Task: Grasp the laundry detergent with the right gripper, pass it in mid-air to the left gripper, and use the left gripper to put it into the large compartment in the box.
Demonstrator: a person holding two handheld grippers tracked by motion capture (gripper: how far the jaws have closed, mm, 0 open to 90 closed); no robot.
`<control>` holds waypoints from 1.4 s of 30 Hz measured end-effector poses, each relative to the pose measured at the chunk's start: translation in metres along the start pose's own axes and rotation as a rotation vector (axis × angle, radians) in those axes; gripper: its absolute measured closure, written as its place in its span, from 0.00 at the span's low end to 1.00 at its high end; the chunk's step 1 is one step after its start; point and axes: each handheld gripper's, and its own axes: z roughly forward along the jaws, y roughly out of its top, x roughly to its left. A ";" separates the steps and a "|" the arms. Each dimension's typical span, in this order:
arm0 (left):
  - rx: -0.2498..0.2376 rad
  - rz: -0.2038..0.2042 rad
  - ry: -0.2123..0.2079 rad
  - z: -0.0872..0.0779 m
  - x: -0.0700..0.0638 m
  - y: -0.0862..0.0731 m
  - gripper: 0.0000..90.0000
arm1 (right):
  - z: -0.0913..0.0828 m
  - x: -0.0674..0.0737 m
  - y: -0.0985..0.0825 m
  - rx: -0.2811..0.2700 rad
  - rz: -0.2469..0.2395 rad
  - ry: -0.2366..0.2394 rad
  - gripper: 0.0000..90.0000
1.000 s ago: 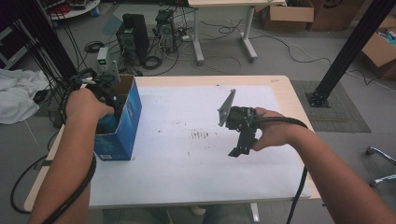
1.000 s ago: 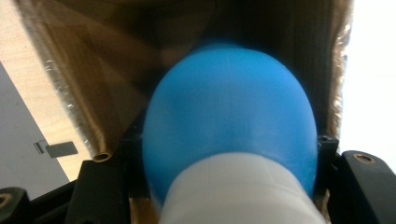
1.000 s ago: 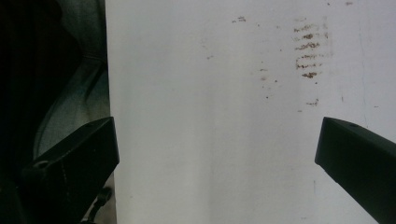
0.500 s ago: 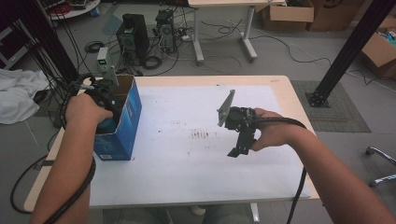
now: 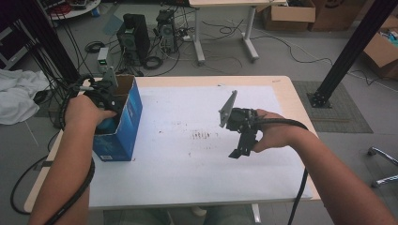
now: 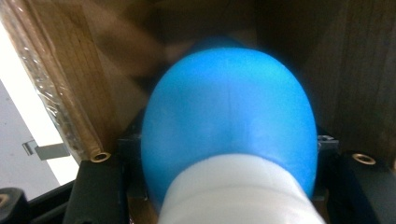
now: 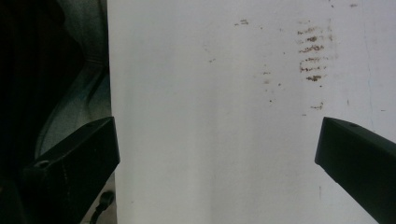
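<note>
From up high, the left gripper [image 5: 101,101] is dipped into the open top of the blue box [image 5: 123,123] over at 9 o'clock on the white sheet [image 5: 187,159], while the right gripper [image 5: 241,140] hovers above the sheet toward 3 o'clock. In the left gripper view, a blue ball-shaped thing [image 6: 229,116] with a white base sits tight between the jaws, brown cardboard walls around it. The right gripper view has both jaws spread wide and holding nothing, over the sheet and some brownish smudges [image 7: 313,56] at 1 o'clock.
</note>
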 end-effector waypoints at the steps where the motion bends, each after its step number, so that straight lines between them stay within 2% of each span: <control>1: -0.002 0.001 0.000 0.000 0.000 0.000 0.42 | 0.000 0.000 0.000 -0.002 0.001 0.002 0.00; 9: -0.024 0.003 0.002 0.000 0.000 -0.001 0.41 | 0.000 0.000 -0.003 -0.007 0.004 0.002 0.00; 12: -0.038 0.003 -0.014 -0.003 0.001 -0.002 0.37 | 0.000 0.000 -0.003 -0.008 0.004 0.003 0.00; 15: -0.052 0.007 0.000 -0.007 -0.001 -0.002 0.35 | 0.000 0.000 -0.003 -0.010 0.002 0.003 0.00; 21: -0.059 0.018 -0.007 -0.011 -0.001 -0.002 0.32 | 0.000 0.001 -0.003 -0.013 0.001 0.003 0.00; 27: -0.067 0.014 -0.003 -0.020 -0.001 -0.004 0.31 | 0.001 0.000 -0.004 -0.014 0.003 0.003 0.00; 34: -0.071 0.046 0.003 -0.031 -0.002 -0.007 0.25 | -0.001 0.000 -0.003 -0.023 0.004 0.002 0.00; 42: -0.097 0.069 0.017 -0.049 -0.005 -0.012 0.22 | -0.001 0.001 -0.003 -0.021 0.005 0.001 0.00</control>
